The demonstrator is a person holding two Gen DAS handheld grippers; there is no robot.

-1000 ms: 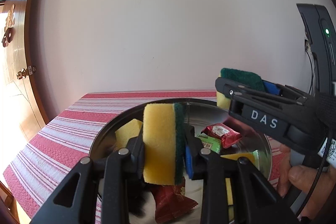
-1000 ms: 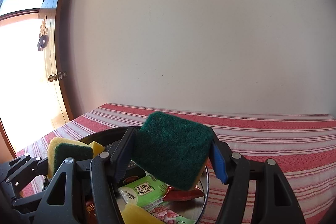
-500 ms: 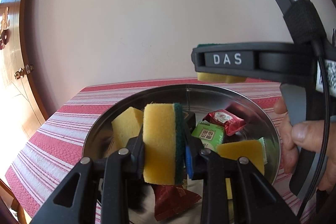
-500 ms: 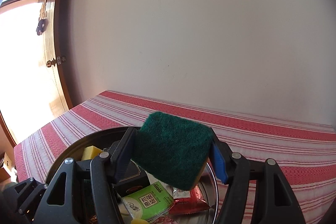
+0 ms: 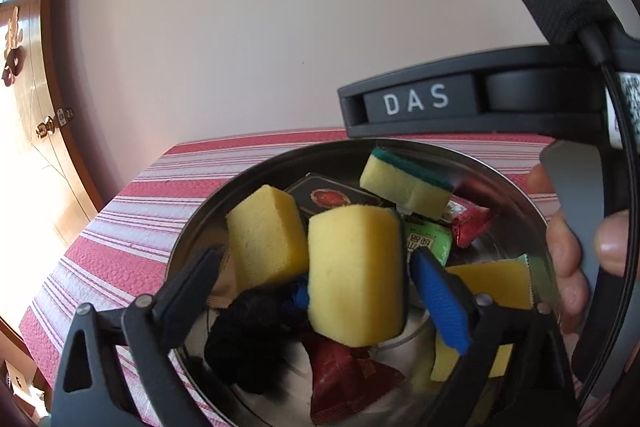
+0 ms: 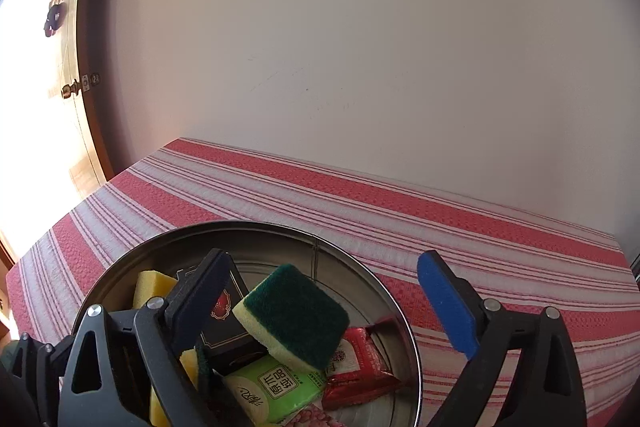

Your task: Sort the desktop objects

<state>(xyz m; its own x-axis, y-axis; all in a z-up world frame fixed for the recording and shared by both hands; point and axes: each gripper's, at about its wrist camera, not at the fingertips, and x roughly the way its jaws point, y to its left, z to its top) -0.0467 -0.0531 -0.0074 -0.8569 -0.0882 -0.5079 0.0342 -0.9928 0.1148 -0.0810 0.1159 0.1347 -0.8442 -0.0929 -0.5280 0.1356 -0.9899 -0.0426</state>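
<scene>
Left wrist view: the left tool (image 5: 316,275) has just been opening and stands spread wide, its pads clear of the yellow sponge (image 5: 354,273) between them, which sits in the round metal tray (image 5: 516,195) on the red-striped bench (image 5: 132,227). A green-topped sponge (image 5: 406,183) lies tilted over packets further back.

Right wrist view: the right tool (image 6: 324,281) has just been opening too, pads apart; the green-topped sponge (image 6: 294,313) lies loose in the tray (image 6: 360,267).
</scene>
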